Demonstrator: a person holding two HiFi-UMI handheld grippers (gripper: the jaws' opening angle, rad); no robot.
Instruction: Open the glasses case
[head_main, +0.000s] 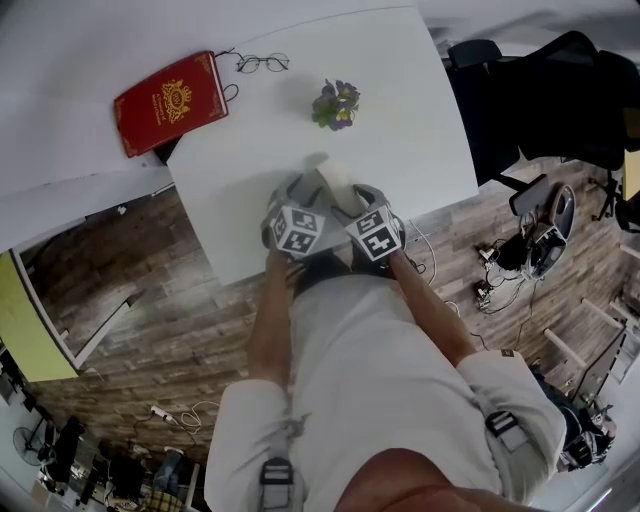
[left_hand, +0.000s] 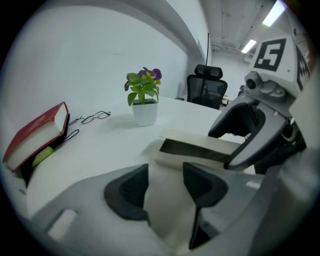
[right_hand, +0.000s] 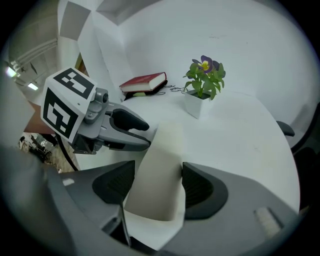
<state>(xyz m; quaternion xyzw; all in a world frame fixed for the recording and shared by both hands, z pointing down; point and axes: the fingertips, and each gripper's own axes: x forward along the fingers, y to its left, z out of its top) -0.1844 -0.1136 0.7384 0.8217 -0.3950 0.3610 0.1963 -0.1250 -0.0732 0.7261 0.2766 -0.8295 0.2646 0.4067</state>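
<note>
Right at the near edge of the white desk (head_main: 420, 130), both tools are on the cream glasses case (head_main: 336, 183). The left tool (left_hand: 165, 170) is clamped on the near end of the case, and cream surface fills the whole gap between its dark pads. The right tool (right_hand: 157, 170) comes in from the other side and grips the case's flap, a pad against each edge. In the left gripper view that flap stands lifted, with a dark slot of interior showing beneath it. Past the case, mid-desk, a small potted plant (head_main: 336, 104) with purple flowers stands upright. Further back lie a pair of spectacles (head_main: 262, 63) and, just beside them, a red book (head_main: 170, 102) at the far corner. A black office chair (left_hand: 206, 87) sits beyond the desk.
</note>
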